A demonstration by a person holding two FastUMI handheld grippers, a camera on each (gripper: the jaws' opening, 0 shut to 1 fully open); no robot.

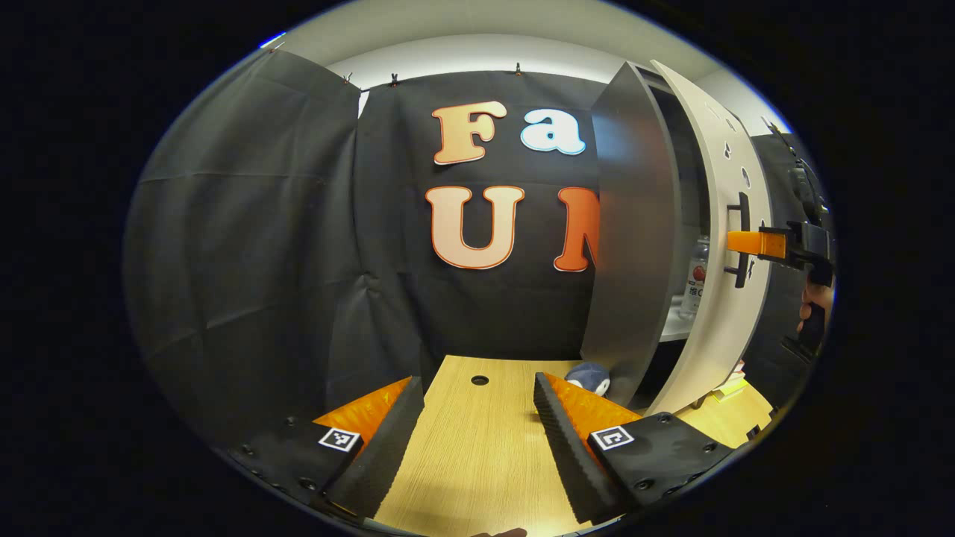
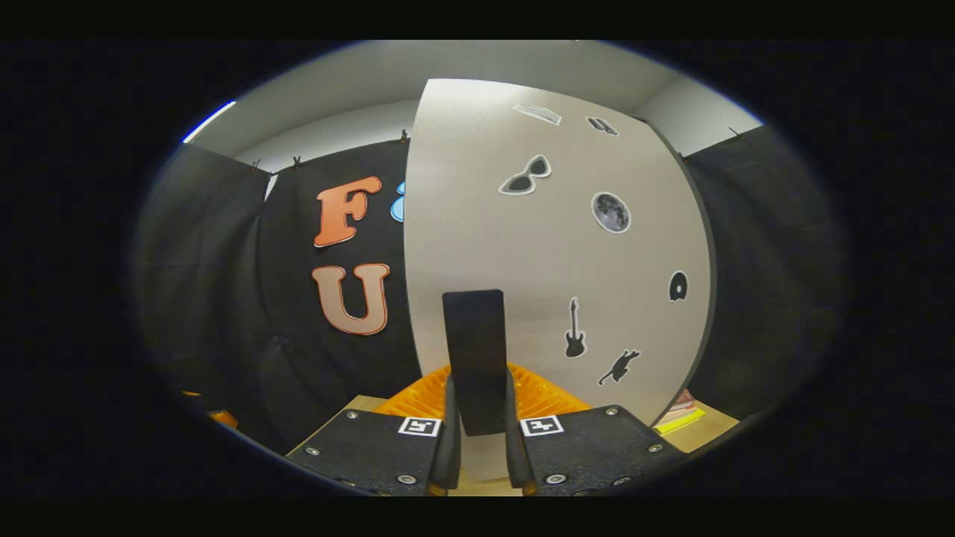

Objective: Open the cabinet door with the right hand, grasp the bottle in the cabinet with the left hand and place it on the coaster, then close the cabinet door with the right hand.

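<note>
The grey cabinet door (image 1: 720,224) stands partly open at the right in the left gripper view. Through the gap I see a clear bottle (image 1: 698,277) with a red-marked label, upright on a shelf inside. My right gripper (image 1: 753,244) is shut on the door's black handle (image 1: 740,239). In the right gripper view the handle (image 2: 473,350) stands upright between the fingers of my right gripper (image 2: 481,391), with the stickered door (image 2: 552,246) just behind. My left gripper (image 1: 476,382) is open and holds nothing, low over the wooden table (image 1: 477,447), left of the cabinet.
A small blue and white object (image 1: 591,377) lies on the table at the cabinet's foot. The table has a round hole (image 1: 480,380). Flat yellow and pale items (image 1: 730,388) lie under the door's lower edge. Black cloth walls close the back and left.
</note>
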